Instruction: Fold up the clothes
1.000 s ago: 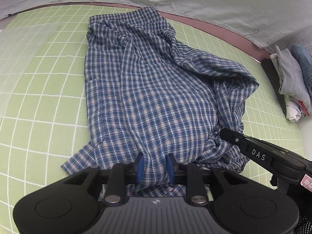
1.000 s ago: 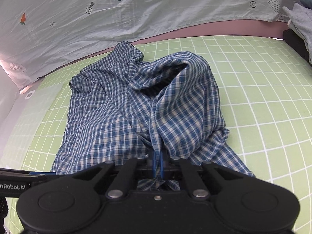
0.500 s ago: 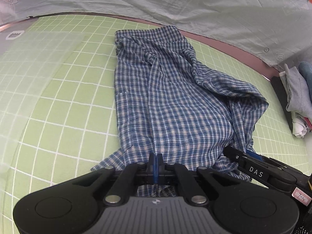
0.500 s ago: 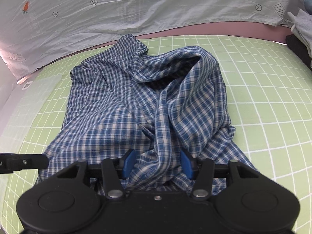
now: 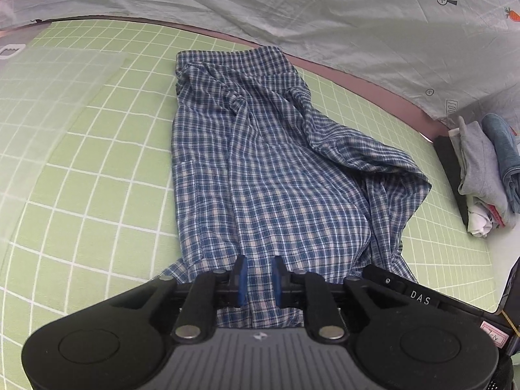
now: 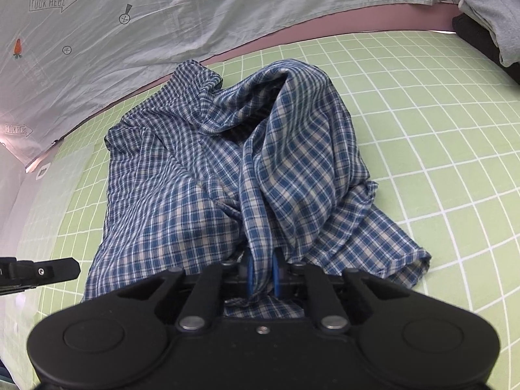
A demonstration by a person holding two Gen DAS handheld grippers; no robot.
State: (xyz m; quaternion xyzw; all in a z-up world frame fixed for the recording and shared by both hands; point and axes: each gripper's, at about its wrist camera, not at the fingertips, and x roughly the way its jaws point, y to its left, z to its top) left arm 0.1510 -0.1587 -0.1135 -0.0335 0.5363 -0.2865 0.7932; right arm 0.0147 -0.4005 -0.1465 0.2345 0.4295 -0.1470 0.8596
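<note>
2 grippers work the near hem of the blue-and-white checked cotton shirt (image 5: 269, 175) on the green gridded tabletop (image 5: 97, 162): left gripper (image 5: 259, 276) jaws apart astride it, right gripper (image 6: 261, 274) jaws clamped on a bunched fold, so mid-fold, I judge, and lifting toward 12 o'clock needs both clamped.

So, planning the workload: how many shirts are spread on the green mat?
1: the plaid shirt, in the middle. The clothes pile at the right may hide others.

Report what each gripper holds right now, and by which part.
The right gripper pinches a bunched fold of the plaid shirt near its near hem. The left gripper is open, straddling the hem, holding nothing.
</note>
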